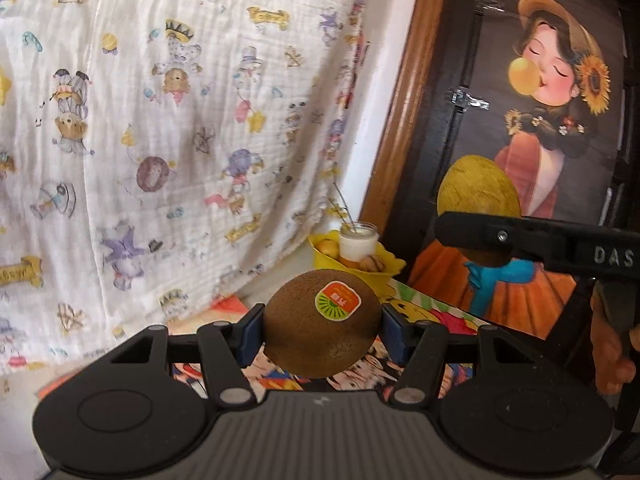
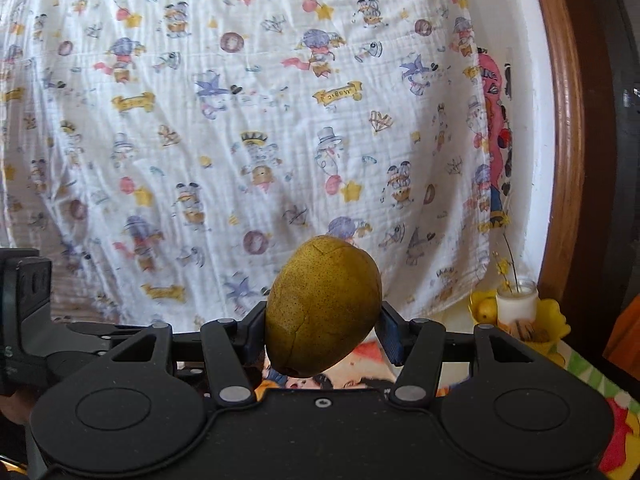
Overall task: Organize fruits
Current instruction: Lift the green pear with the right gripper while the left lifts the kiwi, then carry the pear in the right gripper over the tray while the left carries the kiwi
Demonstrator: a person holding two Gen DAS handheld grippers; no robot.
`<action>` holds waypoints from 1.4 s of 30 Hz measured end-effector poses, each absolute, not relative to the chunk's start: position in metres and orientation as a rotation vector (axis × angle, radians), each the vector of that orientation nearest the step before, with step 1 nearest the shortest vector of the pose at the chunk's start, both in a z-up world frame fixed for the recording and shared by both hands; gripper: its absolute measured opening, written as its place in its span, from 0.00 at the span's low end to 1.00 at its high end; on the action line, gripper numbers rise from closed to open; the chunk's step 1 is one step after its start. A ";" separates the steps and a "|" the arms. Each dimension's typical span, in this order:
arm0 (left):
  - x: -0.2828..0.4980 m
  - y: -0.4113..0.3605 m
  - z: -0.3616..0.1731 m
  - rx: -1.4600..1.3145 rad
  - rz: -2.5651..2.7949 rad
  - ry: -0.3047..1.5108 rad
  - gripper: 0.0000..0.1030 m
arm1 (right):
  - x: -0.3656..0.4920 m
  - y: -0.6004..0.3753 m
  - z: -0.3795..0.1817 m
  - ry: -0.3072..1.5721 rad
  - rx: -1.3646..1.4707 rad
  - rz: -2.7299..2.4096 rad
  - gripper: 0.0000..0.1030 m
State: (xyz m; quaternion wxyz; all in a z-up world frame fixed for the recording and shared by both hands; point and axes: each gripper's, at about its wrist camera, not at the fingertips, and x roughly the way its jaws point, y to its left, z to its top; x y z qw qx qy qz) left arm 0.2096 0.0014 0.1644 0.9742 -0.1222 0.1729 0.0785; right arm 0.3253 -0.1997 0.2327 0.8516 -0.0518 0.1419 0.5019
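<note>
From the left wrist, the left gripper has its blue-padded fingers pinching a brown, finely fuzzy, egg-shaped kiwi from both sides, an orange and green sticker on its upper face. The fruit hangs clear above the bench, which is covered with a glossy, brightly coloured cartoon print. Behind hangs a crinkled white muslin cloth printed with small bears, hats and banners. At the far end of the bench stands a wavy-edged yellow bowl holding small round fruits and a glass jar of white contents with thin twigs in it. To the right, a rounded wooden frame borders a dark panel bearing a painted girl poster. The right gripper crosses in front of it, black and matte, carrying a yellow-brown pear, and part of a hand shows at the edge. From the right wrist, the right gripper pinches the pear between its fingers; the skin is olive-yellow, speckled and smooth, the fruit tilted, its dark dimpled end lowest. It too is held above the printed bench, before the same muslin cloth. The yellow bowl and jar sit at the right beside the curved wooden frame, and the left gripper's black body shows at the left edge.
</note>
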 end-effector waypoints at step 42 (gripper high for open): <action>0.131 -0.051 0.018 -0.207 -0.039 0.520 0.62 | 0.215 -0.299 0.031 0.432 -0.088 0.911 0.57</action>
